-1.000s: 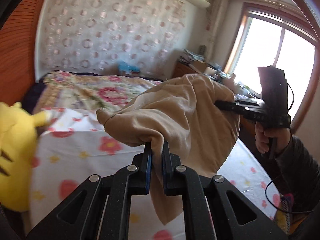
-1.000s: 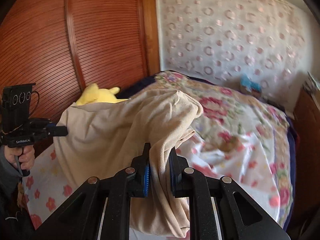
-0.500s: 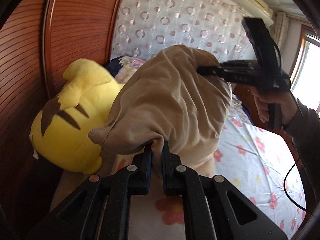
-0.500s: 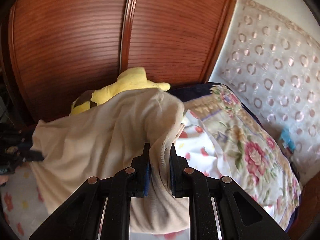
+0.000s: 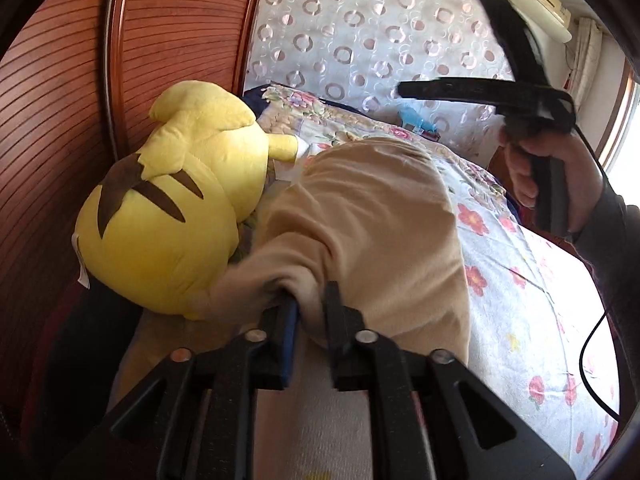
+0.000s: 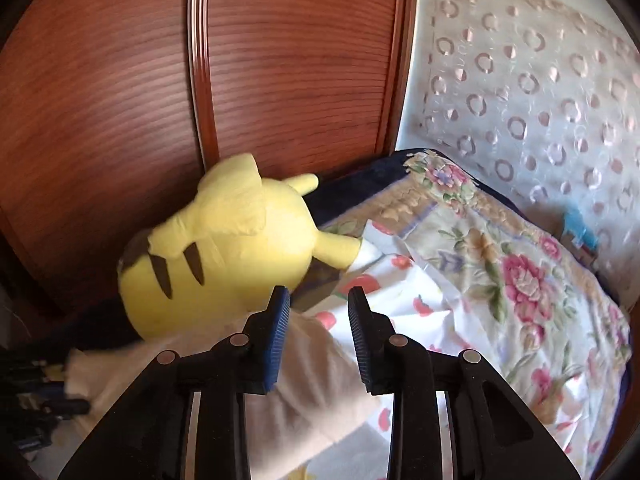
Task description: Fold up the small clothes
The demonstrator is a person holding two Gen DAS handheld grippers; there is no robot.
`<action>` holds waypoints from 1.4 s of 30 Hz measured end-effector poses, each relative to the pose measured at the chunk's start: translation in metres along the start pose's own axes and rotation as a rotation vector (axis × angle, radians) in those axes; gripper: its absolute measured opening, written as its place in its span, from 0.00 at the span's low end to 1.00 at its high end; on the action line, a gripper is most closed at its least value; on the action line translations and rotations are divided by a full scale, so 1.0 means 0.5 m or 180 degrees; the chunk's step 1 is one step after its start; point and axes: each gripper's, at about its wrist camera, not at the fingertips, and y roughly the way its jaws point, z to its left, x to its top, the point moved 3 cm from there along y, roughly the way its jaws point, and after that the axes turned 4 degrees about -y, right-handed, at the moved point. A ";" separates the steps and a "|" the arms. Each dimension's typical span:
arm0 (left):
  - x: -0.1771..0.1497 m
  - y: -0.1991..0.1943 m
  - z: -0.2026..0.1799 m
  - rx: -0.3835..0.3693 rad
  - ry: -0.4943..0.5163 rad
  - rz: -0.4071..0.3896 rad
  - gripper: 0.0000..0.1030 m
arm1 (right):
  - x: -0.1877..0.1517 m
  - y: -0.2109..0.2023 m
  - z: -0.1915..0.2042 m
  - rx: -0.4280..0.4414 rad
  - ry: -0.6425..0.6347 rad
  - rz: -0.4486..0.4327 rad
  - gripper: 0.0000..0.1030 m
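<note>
Beige garment (image 5: 372, 216) lies heaped on the flowered bedsheet (image 5: 532, 280), its near end bunched up against the yellow plush toy (image 5: 172, 208).

Left gripper (image 5: 310, 312): jaws opening, a fold of the beige cloth still between them; the cloth looks slack there, so I read the pads as no longer pressing. Right gripper (image 6: 316, 320): jaws opening, nothing between them; the garment (image 6: 304, 368) sits just below and behind its fingertips. In the left wrist view the right gripper hangs above the far end of the cloth, clear of it, held by a hand (image 5: 556, 176).

Handling, as a judgement:
- Soft, light knit or fleece-like fabric; no stiffness, it slumps into a mound and will drape from wherever it is pinched.
- Not slippery, not fragile; a pinch on a hem or corner should hold.
- Best hold: two corners of one edge, one per gripper, so it hangs flat. A grab in the middle only gathers a wad.

Edges and room:
- Plush toy touches the garment on the left side; wooden headboard (image 6: 280, 80) directly behind it. Little room that way.
- Floral quilt (image 6: 500, 264) bunched further up the bed.
- Open sheet lies to the right of the garment in the left wrist view; that looks the better place to spread and fold.
</note>
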 end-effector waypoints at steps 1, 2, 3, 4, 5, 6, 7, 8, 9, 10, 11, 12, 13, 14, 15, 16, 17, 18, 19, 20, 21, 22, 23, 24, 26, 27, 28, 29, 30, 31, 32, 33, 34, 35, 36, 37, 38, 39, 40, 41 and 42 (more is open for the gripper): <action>0.000 -0.005 0.001 -0.0019 -0.0002 -0.0016 0.21 | -0.007 -0.011 -0.001 -0.0036 0.0007 -0.0009 0.30; -0.001 -0.012 -0.004 -0.0022 0.0065 -0.0048 0.21 | -0.015 -0.024 0.003 -0.0039 0.0027 -0.0035 0.30; 0.001 -0.014 -0.008 -0.0016 0.0136 -0.0060 0.22 | -0.023 -0.033 0.006 -0.0003 0.0056 -0.0061 0.30; 0.002 -0.019 -0.015 0.0027 0.0217 -0.0081 0.24 | -0.032 -0.045 0.010 0.0016 0.0093 -0.0071 0.30; 0.004 -0.029 -0.022 0.0067 0.0283 -0.0130 0.34 | -0.044 -0.059 0.015 0.0005 0.0146 -0.0088 0.30; 0.008 -0.038 -0.027 0.0083 0.0316 -0.0187 0.40 | -0.057 -0.073 0.019 -0.0007 0.0198 -0.0113 0.30; 0.012 -0.053 -0.034 0.0070 0.0350 -0.0265 0.41 | -0.073 -0.093 0.025 -0.0014 0.0249 -0.0142 0.30; 0.017 -0.066 -0.042 0.0065 0.0392 -0.0321 0.42 | -0.090 -0.118 0.035 -0.0020 0.0297 -0.0188 0.30; 0.025 -0.072 -0.044 0.0065 0.0438 -0.0358 0.46 | -0.110 -0.154 0.047 -0.0029 0.0339 -0.0227 0.30; 0.026 -0.084 -0.057 0.0055 0.0495 -0.0399 0.47 | -0.134 -0.199 0.057 -0.0060 0.0389 -0.0247 0.30; 0.029 -0.099 -0.072 0.0031 0.0544 -0.0452 0.49 | -0.157 -0.234 0.066 -0.0087 0.0450 -0.0271 0.30; 0.031 -0.113 -0.086 0.0003 0.0584 -0.0506 0.49 | -0.177 -0.265 0.072 -0.0118 0.0531 -0.0301 0.30; 0.032 -0.124 -0.098 -0.0023 0.0624 -0.0545 0.50 | -0.202 -0.306 0.081 -0.0164 0.0613 -0.0347 0.30; 0.032 -0.137 -0.113 -0.0056 0.0672 -0.0587 0.52 | -0.222 -0.339 0.088 -0.0220 0.0676 -0.0377 0.30; 0.032 -0.148 -0.128 -0.0070 0.0707 -0.0622 0.53 | -0.244 -0.375 0.096 -0.0312 0.0726 -0.0408 0.30; 0.029 -0.160 -0.145 -0.0080 0.0744 -0.0658 0.53 | -0.263 -0.406 0.103 -0.0387 0.0773 -0.0440 0.30; 0.028 -0.169 -0.158 -0.0111 0.0768 -0.0679 0.53 | -0.281 -0.437 0.110 -0.0459 0.0833 -0.0476 0.32; 0.025 -0.180 -0.174 -0.0154 0.0797 -0.0696 0.53 | -0.302 -0.472 0.117 -0.0545 0.0886 -0.0518 0.37; 0.021 -0.190 -0.191 -0.0196 0.0827 -0.0723 0.53 | -0.319 -0.501 0.125 -0.0607 0.0928 -0.0551 0.39; 0.017 -0.200 -0.206 -0.0225 0.0853 -0.0749 0.53 | -0.335 -0.532 0.133 -0.0668 0.0975 -0.0595 0.44; 0.013 -0.208 -0.220 -0.0253 0.0884 -0.0773 0.53 | -0.348 -0.557 0.140 -0.0728 0.1013 -0.0633 0.49; 0.006 -0.219 -0.239 -0.0294 0.0932 -0.0800 0.53 | -0.361 -0.586 0.151 -0.0808 0.1042 -0.0670 0.53; -0.001 -0.226 -0.253 -0.0321 0.0962 -0.0818 0.53 | -0.374 -0.610 0.162 -0.0881 0.1066 -0.0699 0.59; -0.007 -0.233 -0.268 -0.0342 0.0989 -0.0832 0.53 | -0.387 -0.633 0.170 -0.0962 0.1105 -0.0714 0.63; -0.019 -0.247 -0.297 -0.0369 0.1038 -0.0850 0.53 | -0.407 -0.673 0.187 -0.1101 0.1174 -0.0723 0.64; -0.024 -0.253 -0.308 -0.0373 0.1058 -0.0856 0.53 | -0.414 -0.692 0.196 -0.1173 0.1193 -0.0746 0.65; -0.029 -0.260 -0.320 -0.0373 0.1079 -0.0872 0.53 | -0.420 -0.711 0.205 -0.1258 0.1211 -0.0785 0.65; -0.035 -0.269 -0.331 -0.0368 0.1087 -0.0899 0.53 | -0.427 -0.727 0.216 -0.1320 0.1229 -0.0818 0.66; -0.040 -0.276 -0.339 -0.0363 0.1088 -0.0920 0.53 | -0.435 -0.743 0.228 -0.1385 0.1263 -0.0839 0.68; -0.046 -0.284 -0.349 -0.0355 0.1091 -0.0950 0.53 | -0.444 -0.758 0.238 -0.1450 0.1314 -0.0855 0.69; -0.052 -0.290 -0.357 -0.0351 0.1096 -0.0976 0.53 | -0.448 -0.767 0.248 -0.1494 0.1354 -0.0874 0.69; -0.056 -0.292 -0.365 -0.0342 0.1097 -0.0993 0.53 | -0.455 -0.779 0.257 -0.1544 0.1389 -0.0896 0.69; -0.062 -0.297 -0.373 -0.0327 0.1102 -0.1008 0.53 | -0.461 -0.786 0.269 -0.1591 0.1412 -0.0907 0.69; -0.070 -0.301 -0.382 -0.0329 0.1114 -0.1015 0.53 | -0.465 -0.796 0.278 -0.1641 0.1441 -0.0930 0.69; -0.075 -0.302 -0.389 -0.0356 0.1129 -0.1002 0.53 | -0.469 -0.799 0.290 -0.1682 0.1466 -0.0943 0.70; -0.078 -0.304 -0.396 -0.0400 0.1156 -0.0984 0.53 | -0.472 -0.804 0.298 -0.1722 0.1488 -0.0950 0.70; -0.079 -0.306 -0.401 -0.0434 0.1185 -0.0974 0.53 | -0.472 -0.800 0.311 -0.1747 0.1494 -0.0956 0.70; -0.085 -0.310 -0.408 -0.0436 0.1205 -0.0981 0.53 | -0.472 -0.802 0.318 -0.1769 0.1504 -0.0952 0.70; -0.089 -0.314 -0.413 -0.0418 0.1213 -0.1003 0.53 | -0.470 -0.795 0.326 -0.1785 0.1506 -0.0956 0.70; -0.092 -0.319 -0.417 -0.0393 0.1221 -0.1040 0.54 | -0.476 -0.794 0.332 -0.1807 0.1506 -0.0961 0.70; -0.092 -0.324 -0.419 -0.0390 0.1226 -0.1062 0.54 | -0.477 -0.790 0.340 -0.1829 0.1508 -0.0954 0.70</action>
